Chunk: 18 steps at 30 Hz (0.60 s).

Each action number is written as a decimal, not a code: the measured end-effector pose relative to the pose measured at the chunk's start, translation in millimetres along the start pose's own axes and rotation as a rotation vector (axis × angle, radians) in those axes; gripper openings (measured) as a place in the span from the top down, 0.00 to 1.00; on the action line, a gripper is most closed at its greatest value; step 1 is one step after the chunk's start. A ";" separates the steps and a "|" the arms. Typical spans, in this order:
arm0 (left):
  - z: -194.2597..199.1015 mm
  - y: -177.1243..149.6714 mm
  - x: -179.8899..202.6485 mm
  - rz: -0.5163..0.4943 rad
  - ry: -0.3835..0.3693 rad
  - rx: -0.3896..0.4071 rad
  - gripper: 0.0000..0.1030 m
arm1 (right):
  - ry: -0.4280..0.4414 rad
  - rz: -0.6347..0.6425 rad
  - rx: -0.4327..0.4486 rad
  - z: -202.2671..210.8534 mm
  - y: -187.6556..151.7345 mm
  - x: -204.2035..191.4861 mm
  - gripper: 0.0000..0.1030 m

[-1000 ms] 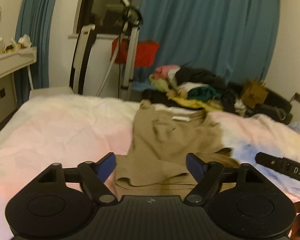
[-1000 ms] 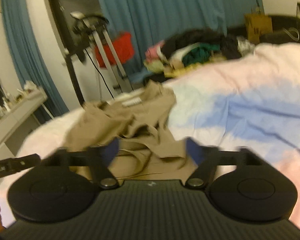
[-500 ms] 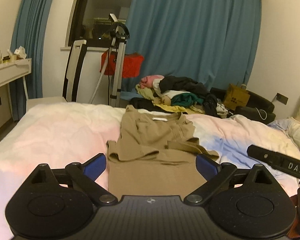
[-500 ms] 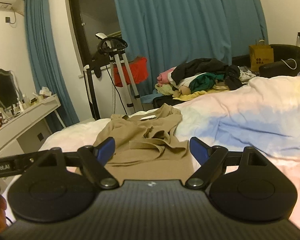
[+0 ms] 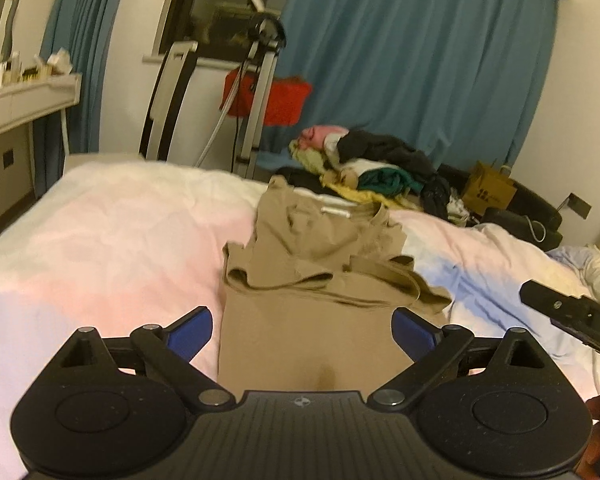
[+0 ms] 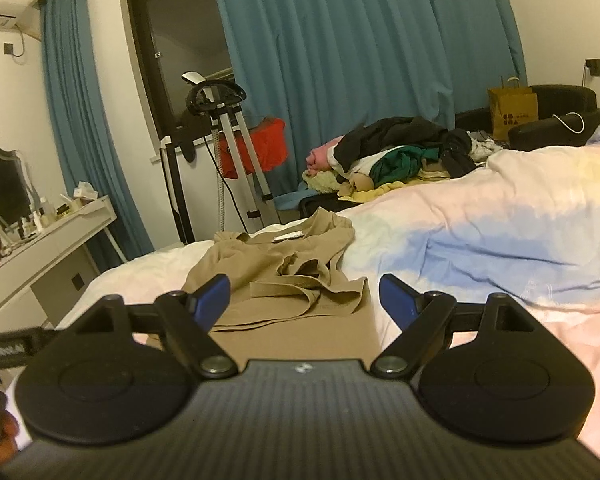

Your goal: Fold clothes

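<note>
A tan short-sleeved cotton top (image 5: 300,280) lies on the pastel pink, white and blue quilted bedcover (image 5: 100,248), its lower half spread flat and smooth toward the cameras, its upper half rumpled, with both sleeves folded inward over the chest and a white label showing at the neckline. The left gripper (image 5: 302,332) hangs over the near hem with its 2 blue-padded fingers (image 5: 190,330) spread wide; its jaws have just been opening, and the cloth lies below the gap without either pad pressing it. The right gripper (image 6: 304,300) is also spread apart above the same near part of the top, gripping nothing. Beyond the far edge of the bed sits a heap of mixed dark, green, yellow and pink clothes (image 6: 392,160), in front of long teal curtains (image 6: 360,60).
</note>
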<state>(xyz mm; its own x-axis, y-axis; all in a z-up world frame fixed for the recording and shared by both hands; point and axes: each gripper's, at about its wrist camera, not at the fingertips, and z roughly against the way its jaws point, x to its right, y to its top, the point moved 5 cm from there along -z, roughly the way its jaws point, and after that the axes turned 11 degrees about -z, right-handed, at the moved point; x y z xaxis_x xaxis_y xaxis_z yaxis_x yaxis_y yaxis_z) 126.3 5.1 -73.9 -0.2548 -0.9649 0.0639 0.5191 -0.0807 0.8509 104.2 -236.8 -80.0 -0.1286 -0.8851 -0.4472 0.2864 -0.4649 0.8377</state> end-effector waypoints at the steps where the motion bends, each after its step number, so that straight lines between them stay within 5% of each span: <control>1: -1.9 -1.9 -1.7 0.015 -0.007 -0.012 0.05 | 0.000 -0.003 -0.002 -0.6 -0.3 0.1 0.19; 6: -10.0 -9.9 -8.1 0.095 -0.049 -0.071 0.05 | -0.003 -0.112 -0.108 -14.8 -11.1 11.5 0.20; 18: -19.8 -19.4 -8.2 0.247 -0.147 -0.139 0.05 | 0.118 -0.808 -0.574 -49.0 -90.6 54.3 0.18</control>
<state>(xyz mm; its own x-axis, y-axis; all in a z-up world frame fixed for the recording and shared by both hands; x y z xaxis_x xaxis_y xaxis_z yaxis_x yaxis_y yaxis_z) 134.5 9.7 -101.3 -0.2174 -0.9138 0.3431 0.6841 0.1080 0.7213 117.8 -241.8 -195.6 -0.4013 -0.2856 -0.8703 0.5743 -0.8186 0.0039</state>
